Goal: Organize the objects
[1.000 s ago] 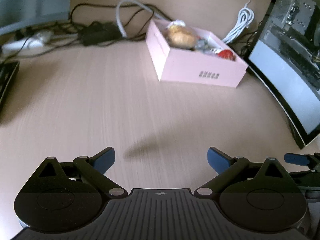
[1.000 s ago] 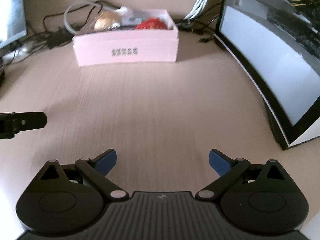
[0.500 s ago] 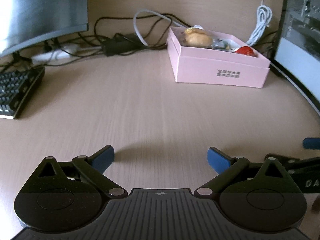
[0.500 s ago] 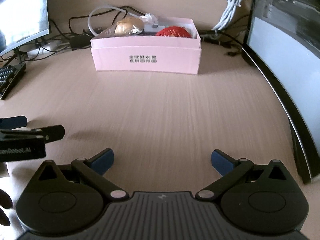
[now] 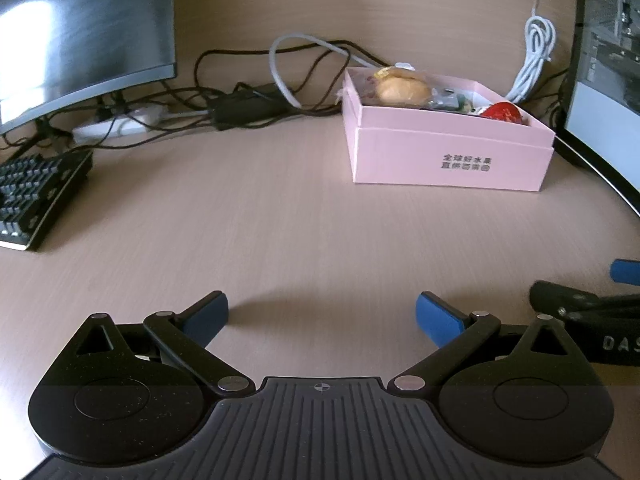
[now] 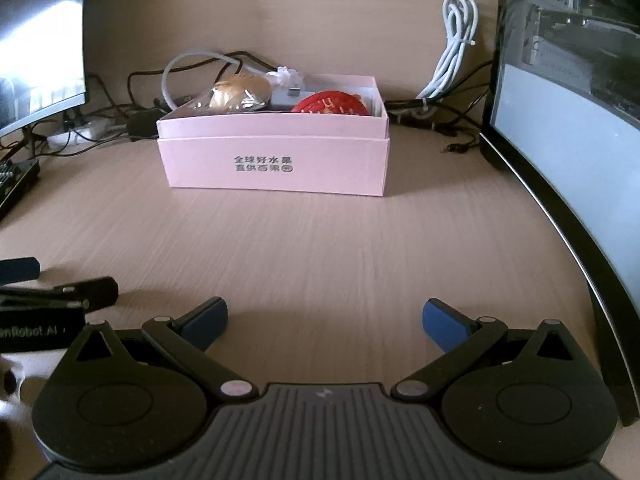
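Note:
A pink cardboard box (image 5: 448, 156) (image 6: 276, 164) stands at the back of the wooden desk. Inside it lie a wrapped bun (image 5: 402, 89) (image 6: 240, 94), a red round packet (image 5: 502, 113) (image 6: 330, 104) and a small grey item (image 6: 286, 98). My left gripper (image 5: 322, 316) hovers open and empty over bare desk, well short of the box. My right gripper (image 6: 324, 318) is open and empty too, facing the box front. Each gripper's tip shows at the edge of the other's view.
A curved monitor (image 6: 568, 128) lines the right side, another monitor (image 5: 80, 28) stands at the back left. A black keyboard (image 5: 36, 196) lies at the left. Cables and a power strip (image 5: 120, 124) run behind the box, and a white coiled cable (image 6: 456, 48) hangs beside it.
Both grippers have pulled back and levelled out, so the box looks farther away and more of the back wall shows. Both stayed open and empty.

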### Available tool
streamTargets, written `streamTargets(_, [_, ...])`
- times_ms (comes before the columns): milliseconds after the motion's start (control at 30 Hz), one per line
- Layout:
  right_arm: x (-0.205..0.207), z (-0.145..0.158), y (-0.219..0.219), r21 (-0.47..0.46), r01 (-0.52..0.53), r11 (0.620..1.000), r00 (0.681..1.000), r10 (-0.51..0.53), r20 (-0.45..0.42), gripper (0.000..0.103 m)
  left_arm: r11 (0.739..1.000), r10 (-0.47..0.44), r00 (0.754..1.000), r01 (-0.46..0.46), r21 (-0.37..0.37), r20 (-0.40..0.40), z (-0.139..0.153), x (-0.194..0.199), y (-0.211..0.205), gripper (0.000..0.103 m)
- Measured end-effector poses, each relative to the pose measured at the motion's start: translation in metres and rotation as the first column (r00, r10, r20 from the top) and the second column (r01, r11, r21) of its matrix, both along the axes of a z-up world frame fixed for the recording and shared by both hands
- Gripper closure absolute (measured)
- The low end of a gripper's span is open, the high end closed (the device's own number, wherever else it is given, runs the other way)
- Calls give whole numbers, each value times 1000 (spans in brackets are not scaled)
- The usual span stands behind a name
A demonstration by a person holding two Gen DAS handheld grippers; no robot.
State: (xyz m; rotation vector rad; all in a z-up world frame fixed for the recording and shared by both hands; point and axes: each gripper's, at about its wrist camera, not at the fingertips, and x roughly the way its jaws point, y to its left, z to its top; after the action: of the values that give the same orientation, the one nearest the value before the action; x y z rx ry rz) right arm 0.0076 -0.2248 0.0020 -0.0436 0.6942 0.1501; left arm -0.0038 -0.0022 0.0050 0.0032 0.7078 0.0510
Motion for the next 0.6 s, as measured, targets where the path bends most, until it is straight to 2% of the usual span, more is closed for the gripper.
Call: streamTargets(600, [1, -1, 0, 0, 4, 1000, 1000, -4, 1, 0, 1000, -7, 1000, 7, -10, 14, 0, -3, -2, 2])
